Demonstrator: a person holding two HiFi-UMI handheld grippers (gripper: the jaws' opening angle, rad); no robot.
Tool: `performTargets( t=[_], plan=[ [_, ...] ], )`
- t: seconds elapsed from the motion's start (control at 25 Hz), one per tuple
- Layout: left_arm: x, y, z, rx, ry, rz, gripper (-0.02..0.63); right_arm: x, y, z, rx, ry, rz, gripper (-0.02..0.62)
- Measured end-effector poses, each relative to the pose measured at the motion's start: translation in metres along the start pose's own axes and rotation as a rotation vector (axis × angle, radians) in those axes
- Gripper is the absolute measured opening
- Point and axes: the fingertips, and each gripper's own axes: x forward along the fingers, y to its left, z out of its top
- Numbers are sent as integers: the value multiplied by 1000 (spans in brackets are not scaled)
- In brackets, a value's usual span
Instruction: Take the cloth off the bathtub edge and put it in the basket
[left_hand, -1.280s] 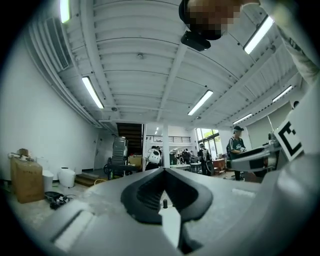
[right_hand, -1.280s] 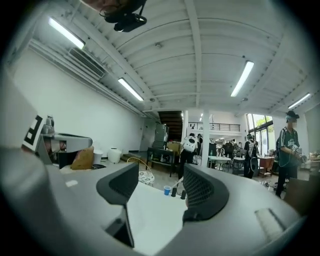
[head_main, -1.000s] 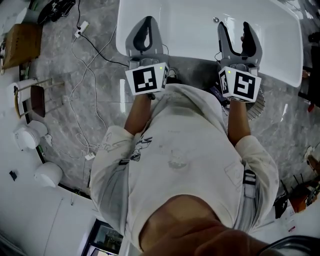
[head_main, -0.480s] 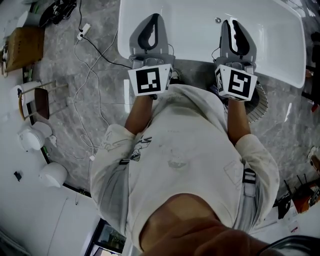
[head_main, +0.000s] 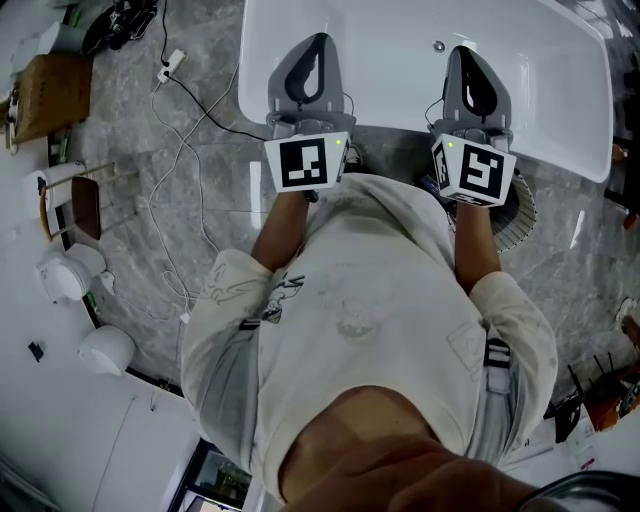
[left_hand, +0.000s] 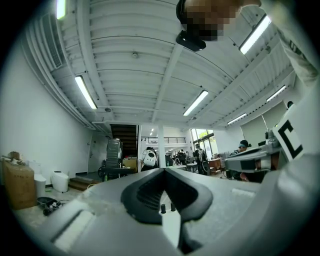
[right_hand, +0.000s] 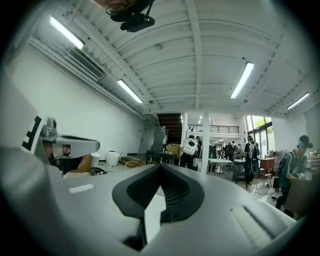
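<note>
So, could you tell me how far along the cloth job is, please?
Done: nothing visible; no cloth shows on the bathtub rim or elsewhere. In hand: nothing; the left gripper and right gripper are shut and empty above the rim, the right one's fingers having just closed. Left: finding the cloth, grasping it, putting it in the mesh basket.

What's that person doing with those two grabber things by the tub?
A person stands at a white bathtub, holding a gripper in each hand out over it. The left gripper is shut and empty. The right gripper has just closed its jaws, on nothing too. No cloth shows in any view, so nothing is picked up yet. What looks like a basket sits on the floor by the person's right arm.
</note>
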Motion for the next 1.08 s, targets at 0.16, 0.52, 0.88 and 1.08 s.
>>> performTargets(
  t=[0.16, 0.52, 0.88, 1.08],
  plan=[
    [1, 0, -1, 2, 2, -5, 2, -1, -1, 1, -9, -12, -8, 2],
    [4, 3, -1, 1, 1, -17, 2, 5, 2, -1, -15, 3, -10, 2],
    [3, -2, -1, -10, 0, -20, 2, 1, -2, -1, -12, -2, -20, 2],
    [6, -1, -2, -2, -3, -27, 2, 5, -2, -3, -16, 4, -25, 2]
  ],
)
